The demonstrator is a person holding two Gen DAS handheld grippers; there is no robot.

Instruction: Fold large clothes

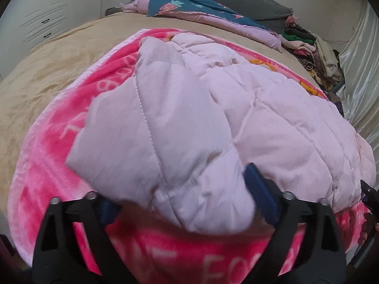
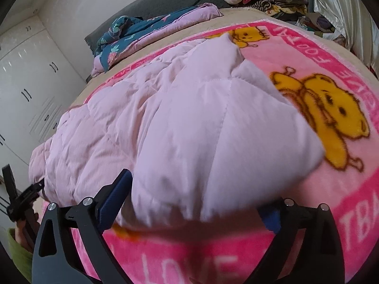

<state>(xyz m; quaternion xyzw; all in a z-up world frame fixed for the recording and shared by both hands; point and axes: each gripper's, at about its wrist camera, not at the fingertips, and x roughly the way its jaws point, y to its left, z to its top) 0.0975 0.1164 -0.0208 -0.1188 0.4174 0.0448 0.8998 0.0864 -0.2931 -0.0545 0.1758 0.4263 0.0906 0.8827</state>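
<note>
— While the pale pink quilted jacket lies spread over the pink cartoon blanket, where does the left gripper sit?

— At the near edge of the jacket. Its blue-padded fingers stand wide apart, and a puffy fold of the jacket bulges between them. The left pad is mostly hidden under the cloth. Whether the pads actually press the fabric, I cannot tell.

— And the right gripper?

— Much the same from its own camera: fingers spread wide, a thick corner of the jacket draped between and over them. The right pad only peeks out beneath the fabric, which is blurred there.

— What is around the jacket?

— The blanket shows yellow bear figures and white lettering, and it rests on a tan bedspread. Farther back lies a crumpled teal floral quilt with lilac lining, against a dark grey headboard cushion. A pile of mixed clothes sits at the far right corner of the bed, beside a shiny white curtain. White wardrobe doors stand on the left.

— Can either gripper see the other?

— Yes, the left one shows at the right camera's lower left edge, held by a hand in a green sleeve.
</note>
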